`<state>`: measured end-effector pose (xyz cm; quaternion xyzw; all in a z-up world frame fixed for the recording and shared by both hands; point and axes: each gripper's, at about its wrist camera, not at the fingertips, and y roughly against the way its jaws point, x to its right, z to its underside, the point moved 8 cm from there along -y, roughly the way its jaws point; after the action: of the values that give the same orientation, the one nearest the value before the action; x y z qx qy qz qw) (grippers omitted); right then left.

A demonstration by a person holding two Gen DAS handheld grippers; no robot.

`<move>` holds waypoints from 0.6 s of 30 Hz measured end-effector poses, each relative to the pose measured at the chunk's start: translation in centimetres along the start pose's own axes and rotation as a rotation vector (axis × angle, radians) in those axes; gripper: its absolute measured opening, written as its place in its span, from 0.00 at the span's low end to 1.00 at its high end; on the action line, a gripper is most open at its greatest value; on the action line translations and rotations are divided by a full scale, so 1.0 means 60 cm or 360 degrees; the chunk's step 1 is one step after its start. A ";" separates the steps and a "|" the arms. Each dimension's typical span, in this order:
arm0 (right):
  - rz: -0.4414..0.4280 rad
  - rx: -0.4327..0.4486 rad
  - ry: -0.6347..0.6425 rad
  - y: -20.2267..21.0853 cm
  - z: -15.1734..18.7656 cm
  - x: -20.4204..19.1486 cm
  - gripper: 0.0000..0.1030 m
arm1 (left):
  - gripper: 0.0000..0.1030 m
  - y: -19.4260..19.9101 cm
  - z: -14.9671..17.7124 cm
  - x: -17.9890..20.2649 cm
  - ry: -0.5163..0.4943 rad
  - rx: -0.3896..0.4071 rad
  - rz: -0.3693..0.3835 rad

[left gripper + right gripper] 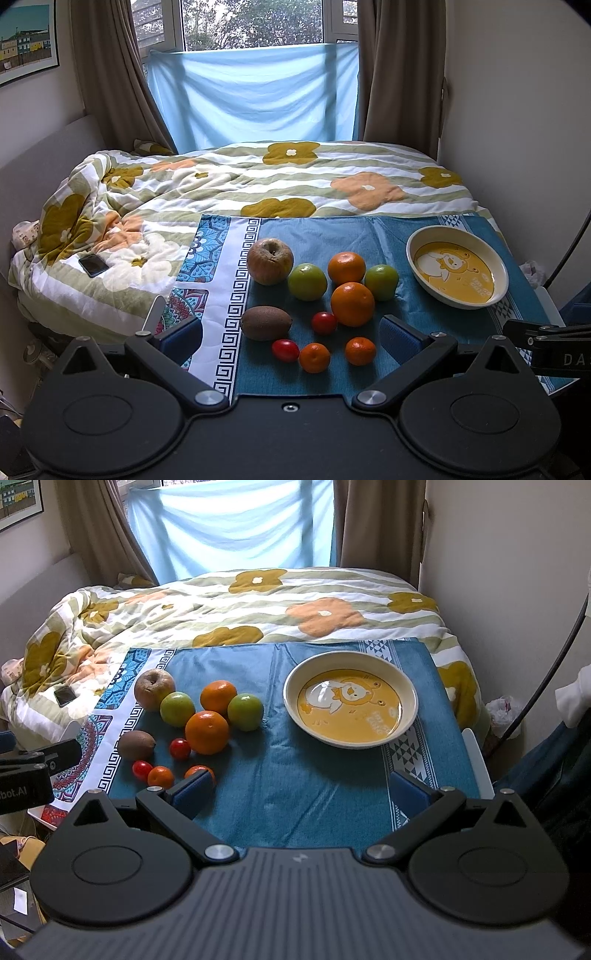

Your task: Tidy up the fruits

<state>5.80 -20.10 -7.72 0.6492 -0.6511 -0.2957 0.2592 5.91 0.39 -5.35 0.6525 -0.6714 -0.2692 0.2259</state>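
I've got my left hand-held gripper (291, 338) held low and level over the near edge of the blue cloth (413, 321), its blue pads spread wide with nothing between them. It points straight at the fruit: between the pads I see two cherry tomatoes (285, 349), two small mandarins (314, 357), and the kiwi (266, 322) just left of them. Behind those sit the big orange (352, 303), a second orange (346, 267), two green fruits (307, 281) and the wrinkled apple (270, 261), all bunched close, several touching.

My right hand-held gripper (303, 794) hovers further right, also level, fingers wide apart and gripping nothing. Its left pad (194, 792) sits in front of one mandarin (197, 770), partly hiding it; I cannot tell whether they touch. The yellow bowl (406, 716) with its cartoon print lies ahead, tilted slightly, holding no fruit, well apart from the cluster.

The cloth covers the tabletop (476, 757) in front of the bed (258, 177), where a phone (93, 264) lies on the flowered quilt.
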 end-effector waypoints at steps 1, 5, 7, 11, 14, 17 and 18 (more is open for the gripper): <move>0.0000 -0.0001 -0.0002 0.001 -0.001 0.000 1.00 | 1.00 0.000 -0.001 0.000 0.0000 0.0001 0.0000; -0.0003 -0.0008 -0.0007 0.001 0.000 0.001 1.00 | 1.00 -0.004 -0.001 0.001 0.0002 -0.0004 0.0005; -0.0009 -0.0016 -0.0013 -0.001 0.001 0.003 1.00 | 1.00 -0.004 0.000 0.000 0.0002 -0.0007 0.0007; -0.0014 -0.0017 -0.0015 -0.003 -0.001 0.008 1.00 | 1.00 -0.007 0.000 0.003 -0.0001 -0.0017 0.0004; -0.0017 -0.0018 -0.0016 -0.003 -0.001 0.010 1.00 | 1.00 -0.009 -0.002 0.005 -0.0002 -0.0020 0.0000; -0.0021 -0.0030 -0.0020 -0.004 0.000 0.011 1.00 | 1.00 -0.010 -0.001 0.005 0.0005 -0.0040 -0.0010; -0.0028 -0.0043 -0.0023 -0.006 0.001 0.012 1.00 | 1.00 -0.011 0.000 0.003 0.0011 -0.0051 -0.0016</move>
<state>5.99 -20.82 -8.02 0.6492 -0.6431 -0.3115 0.2606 6.40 0.19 -5.83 0.6531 -0.6629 -0.2789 0.2373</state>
